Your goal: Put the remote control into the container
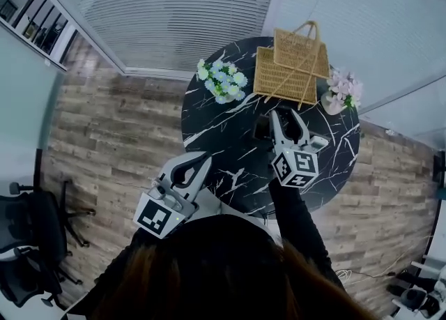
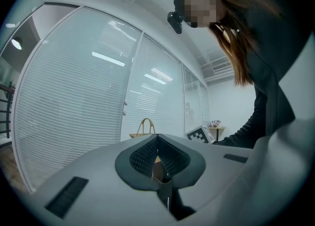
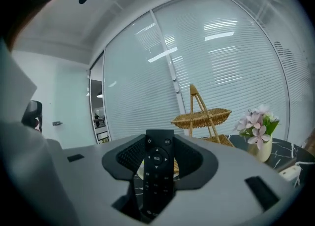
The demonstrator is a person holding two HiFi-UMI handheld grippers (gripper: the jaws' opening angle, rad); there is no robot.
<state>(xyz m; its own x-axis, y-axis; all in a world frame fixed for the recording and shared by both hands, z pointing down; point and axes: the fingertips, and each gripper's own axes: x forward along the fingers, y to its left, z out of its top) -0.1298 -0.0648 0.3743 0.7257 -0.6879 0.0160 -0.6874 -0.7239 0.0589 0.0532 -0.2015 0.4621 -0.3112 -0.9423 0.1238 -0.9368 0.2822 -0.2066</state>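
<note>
Wood-plank floor surrounds a round black marble table with white veins, set against a glass wall with blinds. At the table's far edge stands a two-tier wicker basket, between a bunch of blue and white flowers and a vase of pink flowers.

From the head view, the right gripper points at the basket's lower tier, and what it carries shows only as a dark shape. The right gripper view settles it: the right gripper's jaws are clamped on a black remote control, which stands upright between the pads with its buttons facing the camera. The basket is beyond it, and the remote is not in it.

The left gripper hangs at the table's near edge. In its own view the jaws are closed together with nothing between them. That view alone shows the person leaning over, the basket's handle and the right gripper's marker cube. Only the head view shows an office chair.
</note>
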